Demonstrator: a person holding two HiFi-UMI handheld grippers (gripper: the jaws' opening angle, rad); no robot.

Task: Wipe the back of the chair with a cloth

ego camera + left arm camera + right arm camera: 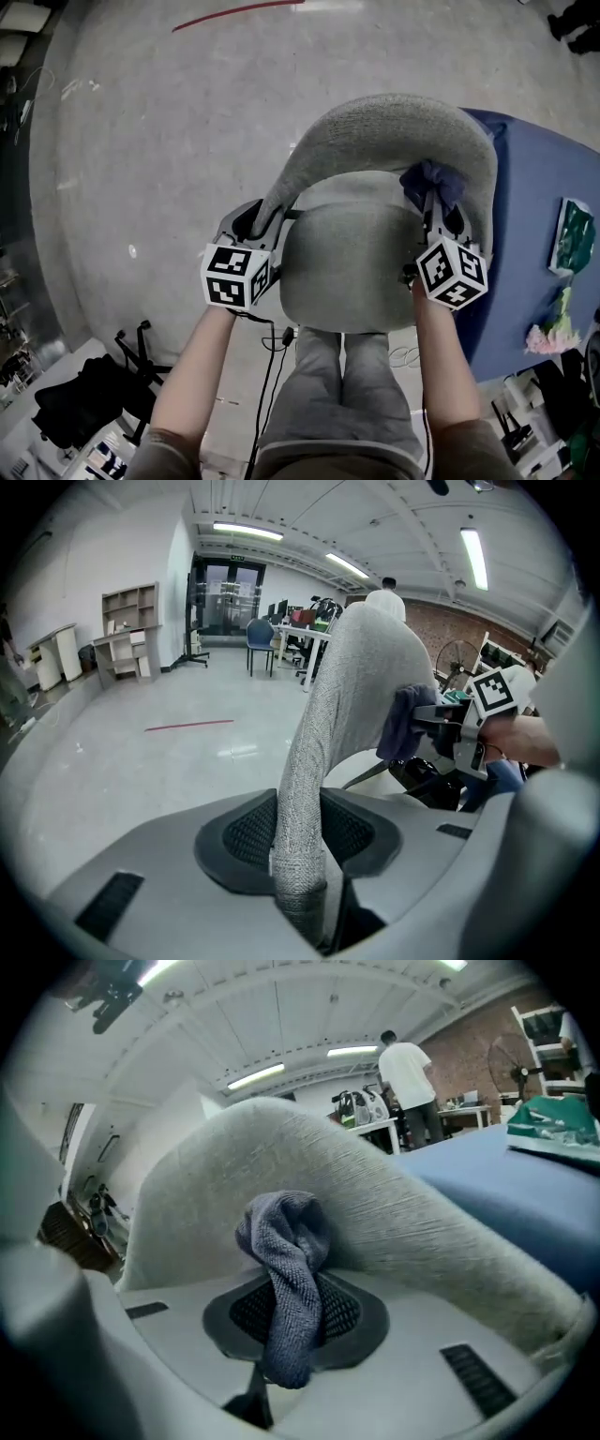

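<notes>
Clamping the left end of the chair back (319, 761) with the left gripper (300, 841), shut on the thin grey fabric edge from both sides. Pinching a dark blue cloth (291, 1279) in the right gripper (295, 1321), closed on its lower part. Pressing the bunched top of the cloth to the inner face of the chair back on the right side, just below the top edge.

Standing at the near edge of the seat (352, 272), with an arm on either side of it.

To the right, close up to a blue table (544, 187), beside the outer curve of the chair back; touching or just apart, cannot tell which. Little room on that side. On the table, a green thing (574, 234) near the right edge, well apart from the cloth.

To the left and on the far side, open grey floor (169, 141), with only a red line (234, 14) far off. At near left, a black chair base (84, 403) and a cable (272, 375) beside the legs.

Along the curved top edge, from the cloth round to the left gripper, bare fabric only.
</notes>
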